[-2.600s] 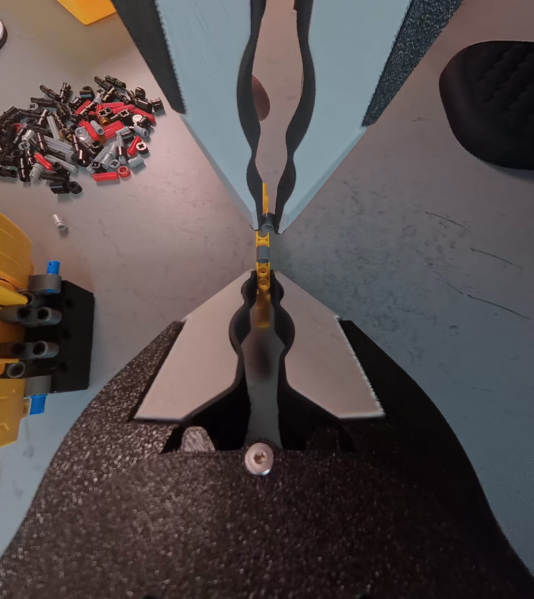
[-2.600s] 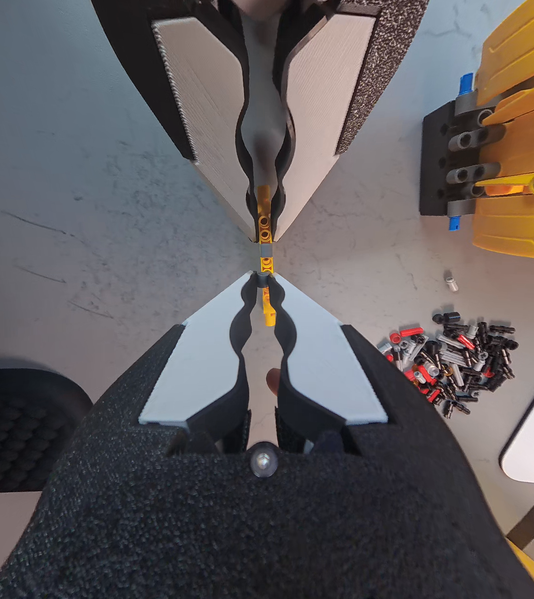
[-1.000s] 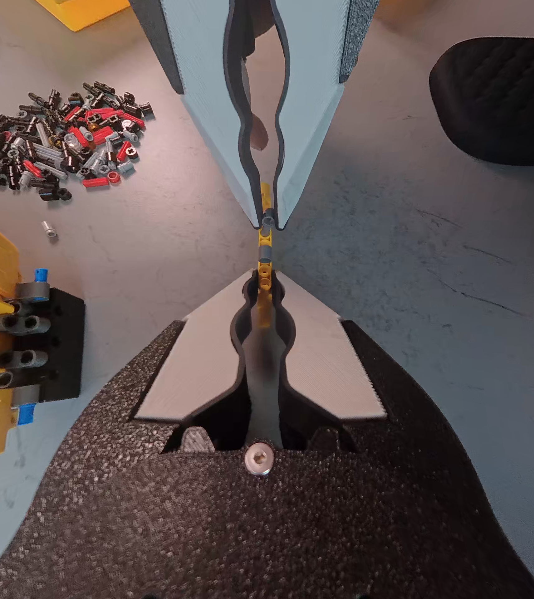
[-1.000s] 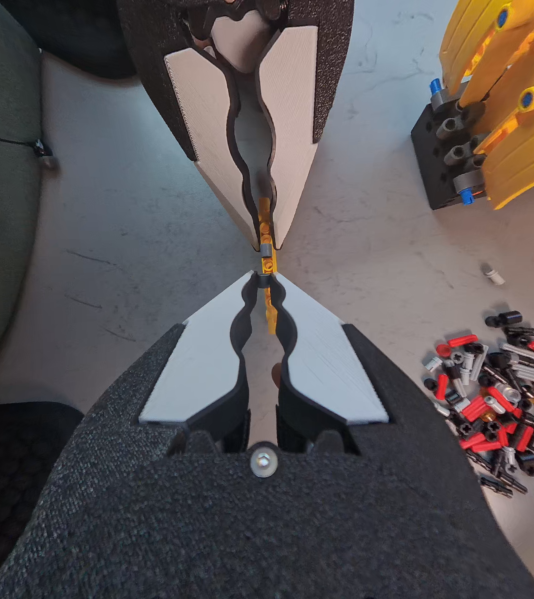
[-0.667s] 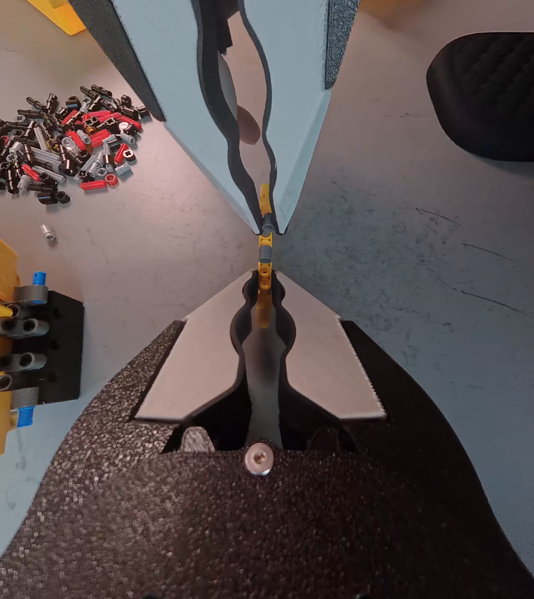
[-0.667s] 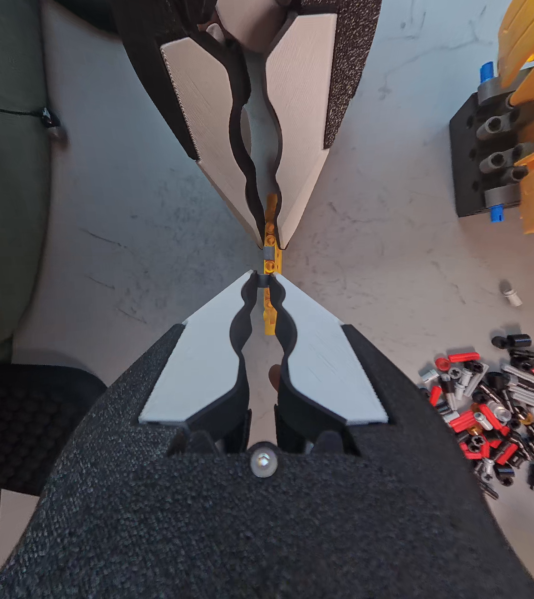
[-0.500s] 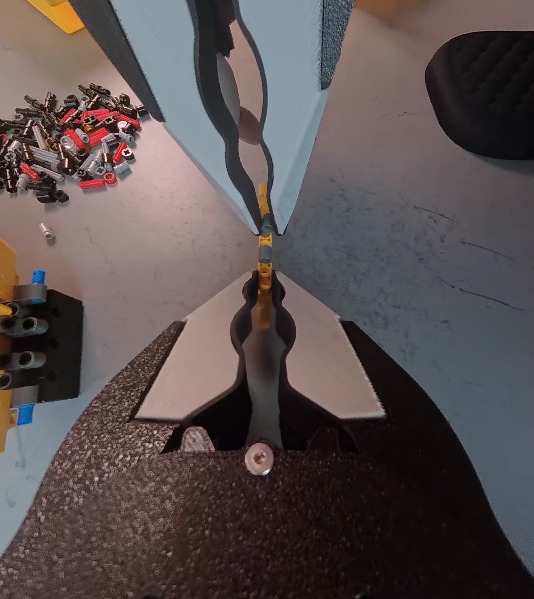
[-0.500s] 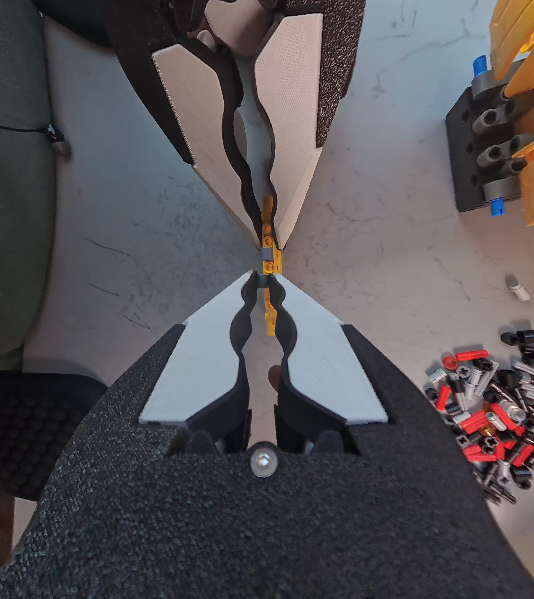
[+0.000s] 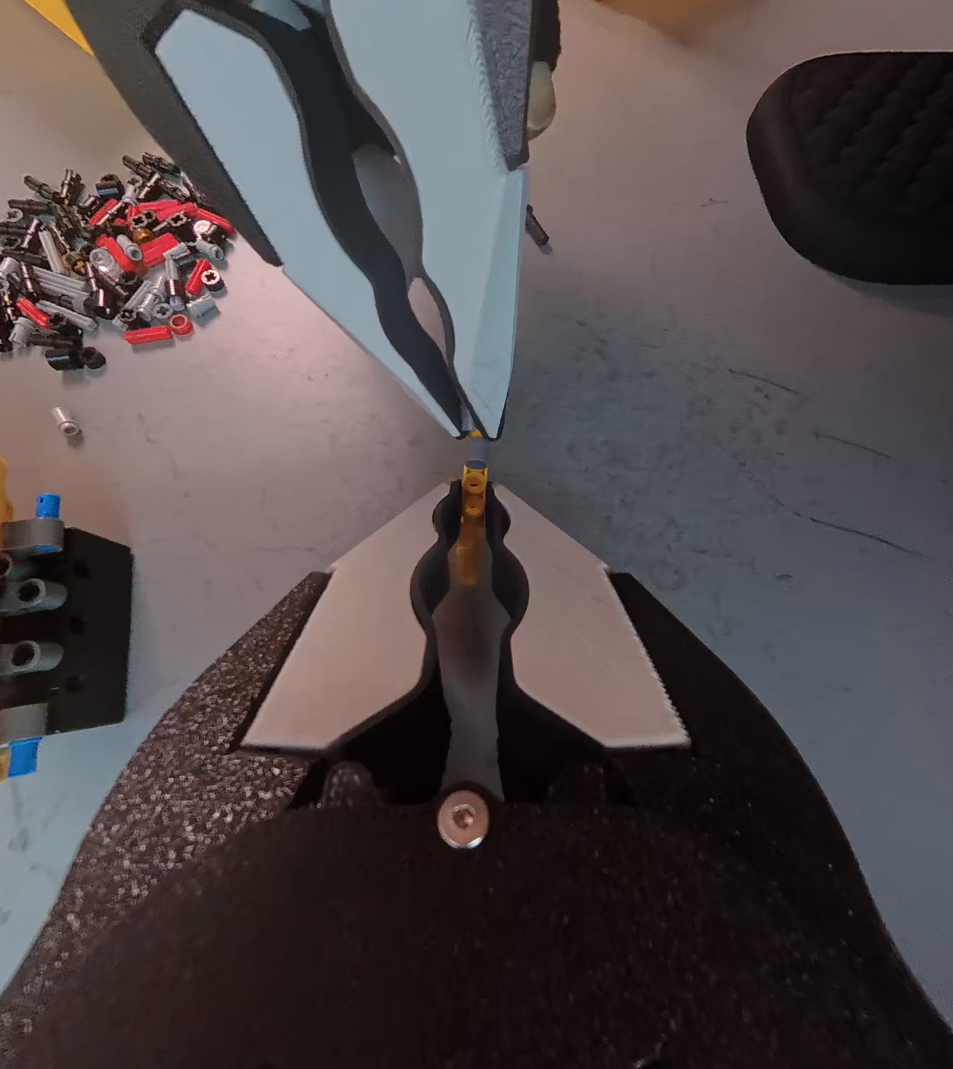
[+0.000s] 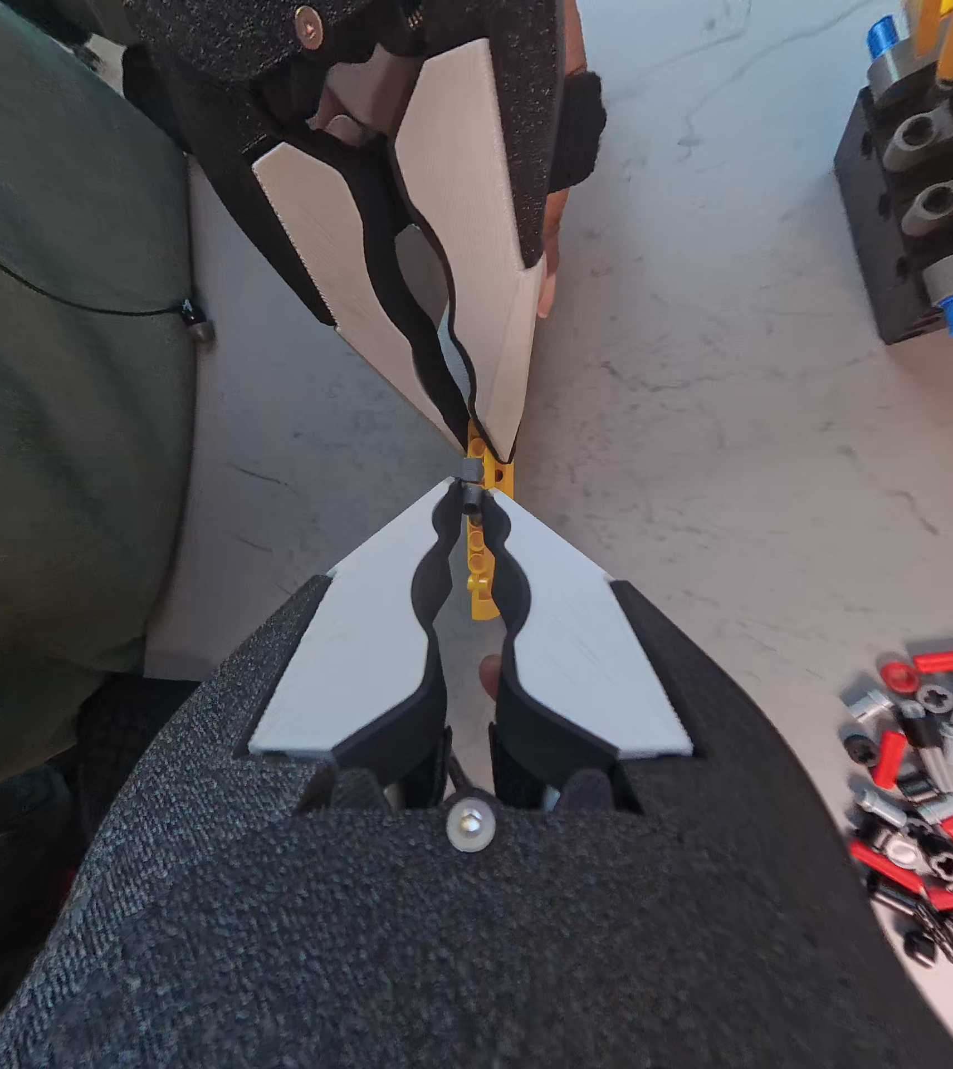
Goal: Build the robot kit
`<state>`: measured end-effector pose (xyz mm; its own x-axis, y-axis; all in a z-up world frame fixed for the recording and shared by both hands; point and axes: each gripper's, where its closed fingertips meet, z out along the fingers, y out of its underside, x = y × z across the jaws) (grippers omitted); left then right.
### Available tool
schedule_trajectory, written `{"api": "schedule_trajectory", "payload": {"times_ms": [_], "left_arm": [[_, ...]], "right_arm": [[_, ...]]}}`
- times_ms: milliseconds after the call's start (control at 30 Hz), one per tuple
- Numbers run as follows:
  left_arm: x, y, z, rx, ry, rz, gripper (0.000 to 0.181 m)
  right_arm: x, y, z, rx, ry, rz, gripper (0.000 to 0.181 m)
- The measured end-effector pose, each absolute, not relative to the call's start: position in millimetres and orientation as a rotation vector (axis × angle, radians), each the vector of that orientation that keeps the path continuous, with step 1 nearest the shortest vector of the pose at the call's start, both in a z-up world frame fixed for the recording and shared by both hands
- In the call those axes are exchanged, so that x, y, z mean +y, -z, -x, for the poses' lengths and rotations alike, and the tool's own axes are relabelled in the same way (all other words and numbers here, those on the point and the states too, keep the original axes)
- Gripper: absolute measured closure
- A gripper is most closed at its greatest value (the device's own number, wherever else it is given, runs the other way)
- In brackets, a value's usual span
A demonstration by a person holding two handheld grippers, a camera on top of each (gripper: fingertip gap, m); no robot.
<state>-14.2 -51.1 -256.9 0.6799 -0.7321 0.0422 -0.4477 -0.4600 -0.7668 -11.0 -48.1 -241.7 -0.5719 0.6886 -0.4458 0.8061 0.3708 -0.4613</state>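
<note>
My left gripper [image 9: 471, 489] is shut on one end of a thin yellow holed beam [image 9: 473, 509], held above the grey table [image 9: 694, 463]. My right gripper [image 9: 475, 432] meets it tip to tip from the far side. In the right wrist view, my right gripper [image 10: 469, 491] is shut on a dark grey connector [image 10: 469, 498] fixed to the yellow beam [image 10: 481, 572], which runs on behind its fingers. The left gripper [image 10: 485, 454] comes in from above, tilted. A fingertip shows behind each gripper.
A pile of small black, red and grey pins [image 9: 74, 260] lies left, and shows at the right in the right wrist view [image 10: 937, 798]. A yellow and black model [image 9: 28, 625] stands near it. A black pad [image 9: 890, 168] lies right. A person's green garment [image 10: 57, 405] is close. My two grippers' fingertips are within a few centimetres of each other.
The two grippers have twisted against each other about the joined parts, each now tilted in the other's view. Both stay shut. The right wrist view has swung toward the person and the pile.
</note>
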Motion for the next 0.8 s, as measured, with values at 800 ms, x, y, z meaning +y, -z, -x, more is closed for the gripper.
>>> {"api": "schedule_trajectory", "payload": {"times_ms": [800], "left_arm": [[-62.8, 197.8, 0.4, 0.855, 0.585, 1.842, 0.176]], "right_arm": [[-72.3, 183.0, 9.6, 2.624, 1.530, -1.346, 0.174]]}}
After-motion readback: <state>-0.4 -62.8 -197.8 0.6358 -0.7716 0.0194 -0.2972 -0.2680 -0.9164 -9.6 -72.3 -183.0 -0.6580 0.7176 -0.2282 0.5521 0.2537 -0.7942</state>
